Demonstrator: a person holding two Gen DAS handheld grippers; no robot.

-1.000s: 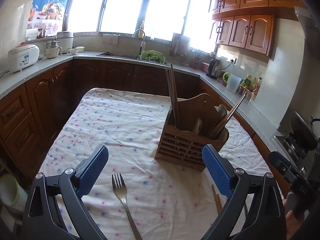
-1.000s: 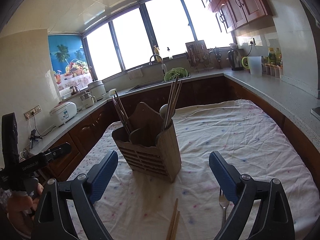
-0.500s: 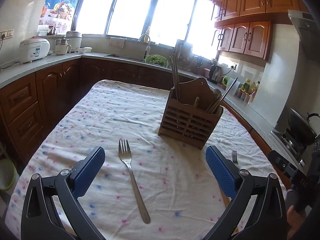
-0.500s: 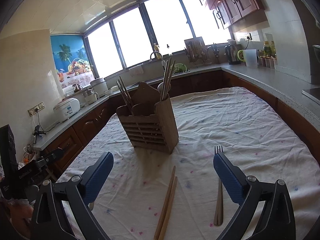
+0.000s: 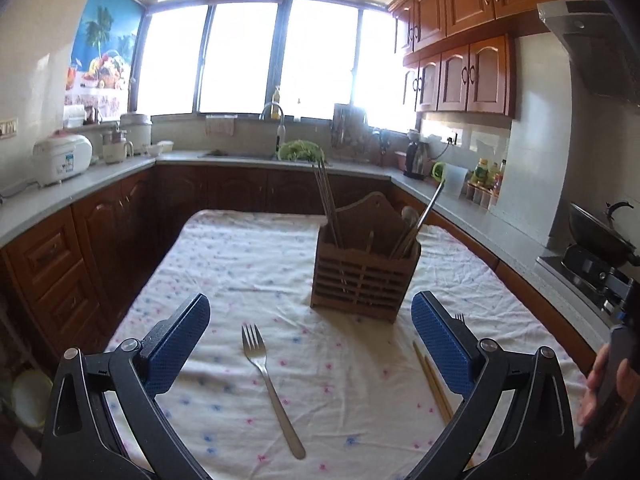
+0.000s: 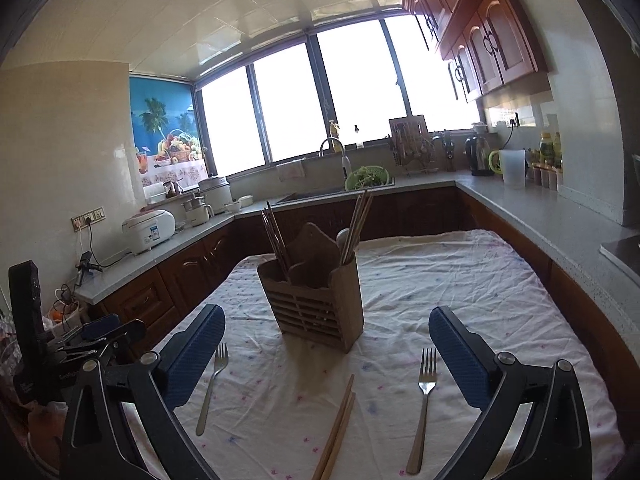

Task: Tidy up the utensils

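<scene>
Both claws spread wide, empty: left claw (image 5: 310,330), right claw (image 6: 326,346). Two forks (image 6: 422,396) (image 6: 210,388) and chopsticks (image 6: 338,428) lie loose on the worktop (image 6: 480,280), lower frame, below the wooden holder (image 6: 316,304). Best: come down over one fork handle, pinch mid-handle, lift clear.

rice cooker (image 5: 62,156) | kettle (image 6: 478,156) | wok (image 5: 600,236) | colander (image 6: 368,178)

So the table is covered in a rumpled white cloth with little pink and blue dots (image 6: 460,280). Sitting on it: a slatted wooden utensil caddy (image 6: 316,304) mid-table, two steel forks (image 6: 210,388) (image 6: 422,400) lying flat nearer the camera, and a pair of wooden chopsticks (image 6: 338,428) between them.
</scene>
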